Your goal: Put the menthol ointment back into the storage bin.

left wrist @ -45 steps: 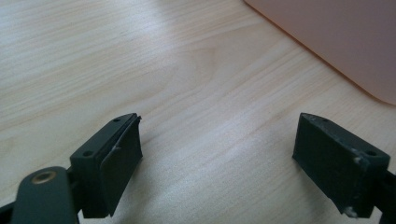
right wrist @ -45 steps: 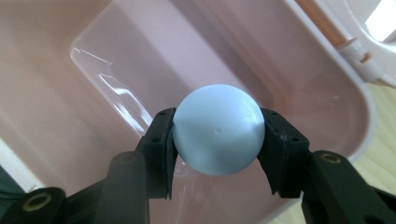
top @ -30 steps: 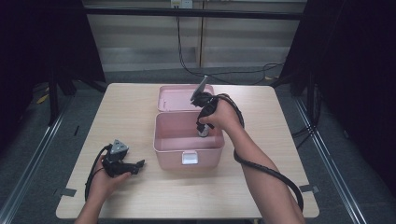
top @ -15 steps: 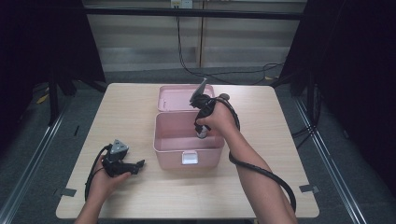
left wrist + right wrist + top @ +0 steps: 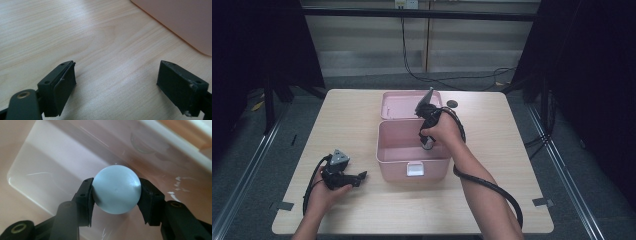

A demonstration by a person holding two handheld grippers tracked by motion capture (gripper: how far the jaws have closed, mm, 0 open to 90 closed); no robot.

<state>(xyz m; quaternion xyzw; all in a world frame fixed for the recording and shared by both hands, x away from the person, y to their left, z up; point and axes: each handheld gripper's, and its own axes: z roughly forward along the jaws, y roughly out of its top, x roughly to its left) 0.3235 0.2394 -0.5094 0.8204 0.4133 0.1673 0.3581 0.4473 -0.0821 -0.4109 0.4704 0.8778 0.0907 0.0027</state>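
Right gripper view: the right gripper point(image 5: 116, 195), clamped on a pale blue ball point(image 5: 117, 189), holds it inside the open pink box point(image 5: 387, 142), release pending; the left gripper point(image 5: 117, 90) rests open beside it.

One ball point(image 5: 117, 189), one pink box point(image 5: 392, 152) (lid open), two claws.

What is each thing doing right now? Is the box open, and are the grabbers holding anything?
Pink box: open, lid folded back flat on the table behind it.
Pale blue ball: squeezed between the right gripper's jaws, over the inside of the box.
Right gripper: shut on the ball, pointing down into the box.
Left gripper: open, nothing between its jaws, low over the table beside the box.
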